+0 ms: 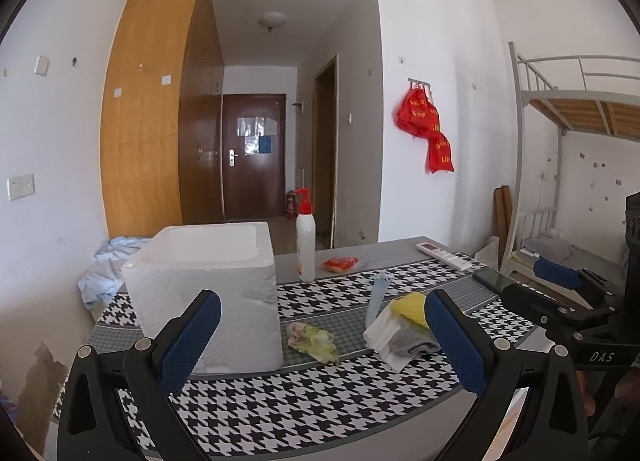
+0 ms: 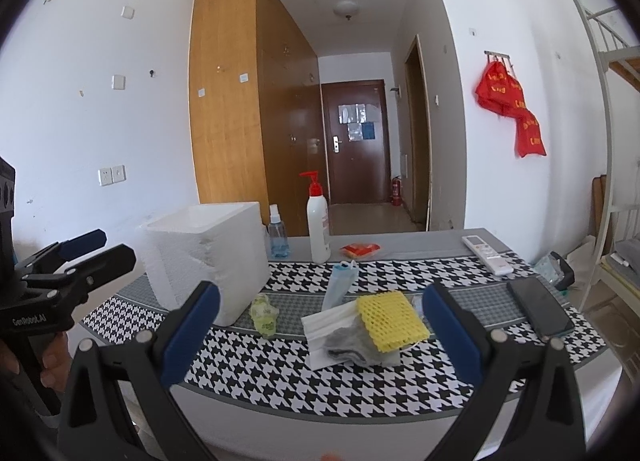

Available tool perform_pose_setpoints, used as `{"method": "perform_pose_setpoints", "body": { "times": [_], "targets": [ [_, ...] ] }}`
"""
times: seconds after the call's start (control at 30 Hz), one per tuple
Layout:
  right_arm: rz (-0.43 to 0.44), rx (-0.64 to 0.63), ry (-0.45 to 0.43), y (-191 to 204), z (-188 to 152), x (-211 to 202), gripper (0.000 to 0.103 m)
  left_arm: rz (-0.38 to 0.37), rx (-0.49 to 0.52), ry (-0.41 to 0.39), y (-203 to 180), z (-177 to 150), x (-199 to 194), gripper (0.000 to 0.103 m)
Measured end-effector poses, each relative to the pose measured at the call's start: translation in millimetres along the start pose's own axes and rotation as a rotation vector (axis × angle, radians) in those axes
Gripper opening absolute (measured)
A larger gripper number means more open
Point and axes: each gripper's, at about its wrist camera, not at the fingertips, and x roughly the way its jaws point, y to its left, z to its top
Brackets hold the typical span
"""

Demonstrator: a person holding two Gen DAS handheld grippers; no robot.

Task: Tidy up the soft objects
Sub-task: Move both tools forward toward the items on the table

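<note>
item: soft goods for sorting, on the houndstooth table cloth (image 2: 360,389), right of the white foam box (image 2: 208,257).

- yellow foam net (image 2: 390,319) — topmost of the pile, lying over a grey sock (image 2: 348,343) and a white folded sheet (image 2: 324,321). judged very light, springy, crushable; best pinched at a free edge so the layers beneath stay put.
- grey sock — limp; likely to drape and drag when lifted; take at mid-bunch.
- blue face mask (image 2: 340,281) — just behind the pile, thin and floppy; the ear loops may snag.
- crumpled green-and-white wrapper (image 2: 264,315) — close beside the box's front corner; probably slippery film.

tools: left gripper (image 1: 322,331) spread wide, holding nothing, above the near table edge; right gripper (image 2: 320,327) likewise wide and bare, its fingers framing the pile.

destination, presumed: the foam box, open-topped.
</note>
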Motion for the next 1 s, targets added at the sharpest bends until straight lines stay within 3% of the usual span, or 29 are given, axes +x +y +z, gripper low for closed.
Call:
{"method": "perform_pose_setpoints", "body": {
  "times": [0.57, 1.0],
  "targets": [
    [-0.055, 0.007, 0.059, -20.1, -3.6, 30.2, 0.102, -0.021, 0.015, 0.08, -8.1, -4.9, 45.3, 0.102],
    [-0.09, 0.052, 0.146, -40.4, -18.3, 58.5, 0.102, -0.043, 0.0, 0.218, -12.8, -21.8, 91.6, 0.102]
  ]
}}
